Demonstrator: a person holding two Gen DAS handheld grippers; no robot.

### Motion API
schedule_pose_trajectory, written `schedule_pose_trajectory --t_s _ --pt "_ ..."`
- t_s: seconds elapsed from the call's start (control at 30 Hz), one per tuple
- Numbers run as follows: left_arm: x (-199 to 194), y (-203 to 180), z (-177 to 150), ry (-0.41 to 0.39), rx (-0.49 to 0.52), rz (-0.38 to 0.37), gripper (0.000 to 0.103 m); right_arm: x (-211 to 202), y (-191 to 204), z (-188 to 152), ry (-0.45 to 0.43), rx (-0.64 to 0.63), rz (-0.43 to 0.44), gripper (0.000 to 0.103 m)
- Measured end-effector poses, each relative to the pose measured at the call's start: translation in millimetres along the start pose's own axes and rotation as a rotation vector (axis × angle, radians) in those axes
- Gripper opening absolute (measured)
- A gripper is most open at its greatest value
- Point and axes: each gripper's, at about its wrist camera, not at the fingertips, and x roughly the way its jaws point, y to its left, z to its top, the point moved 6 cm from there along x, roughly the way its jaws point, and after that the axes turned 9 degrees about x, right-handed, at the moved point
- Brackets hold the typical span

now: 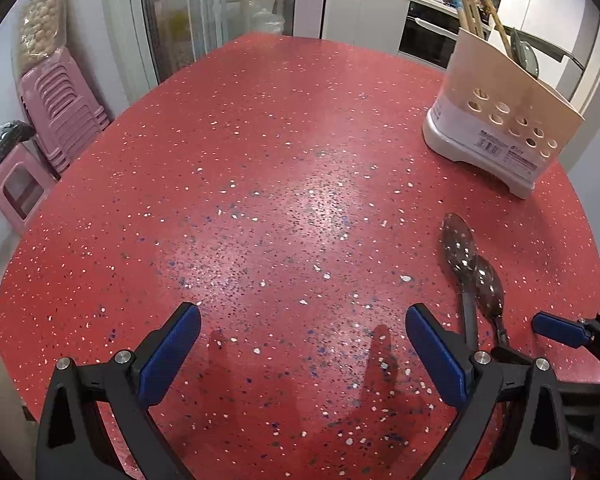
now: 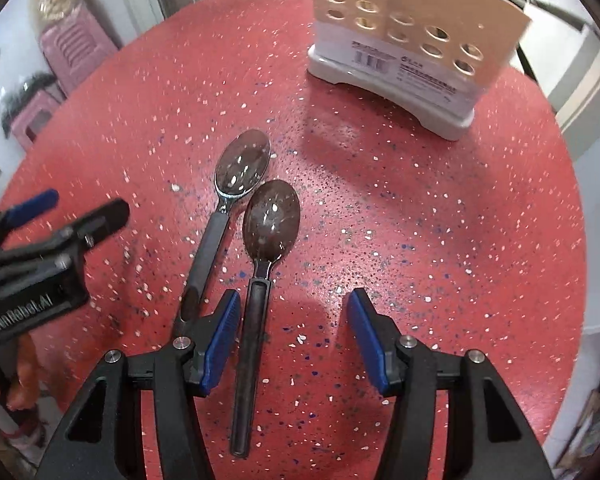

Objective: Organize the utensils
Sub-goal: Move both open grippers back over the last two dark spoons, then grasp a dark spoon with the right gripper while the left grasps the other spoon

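On the far left, beside the bench [image 1: 260, 140], you can see a stack of pink stools [image 1: 60, 108] against the wall, with a bag of pale round things [image 1: 42, 20] on top of them.

Your left claw [image 1: 302, 338] hangs over a bare part of the red speckled bench. Its two blue pads [image 1: 168, 356] stand wide apart and there is nothing between them.

To the right of it, two spoons lie flat on the bench, side by side, with the bowls pointing away from you toward the holder. The left spoon [image 2: 242, 168] lies a little further from you, and its bowl is just beside the bowl of the right spoon [image 2: 272, 220]; I cannot tell if the two bowls touch. Both have dark handles.

Your right claw [image 2: 294, 340] is low over the bench with its blue pads apart. The dark handle of the right spoon runs between them, close beside the left pad, and nothing is gripped. The handle of the left spoon passes just outside that same pad.

Further right and further back stands the beige utensil holder [image 1: 508, 108] with round holes in its front wall and a white base. It is well apart from the spoons. Wooden sticks [image 1: 470, 0] and a dark tool [image 1: 522, 54] stand in it.
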Motion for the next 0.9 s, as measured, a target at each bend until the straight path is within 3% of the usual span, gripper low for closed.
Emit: schedule_pose_trajectory --t_s 0.33,0.57,0.9 --pt "2 -11 6 0.006 0.03 -0.013 0.103 1 19 5 0.007 -0.023 0.016 0.033" --pt "-1 -22 10 0.004 0.056 0.003 0.103 3 0 7 0.001 -0.001 0.028 0.012" --pt "-4 -46 19 0.009 0.096 -0.055 0.103 -4 -24 9 -0.031 0.094 0.146 0.012"
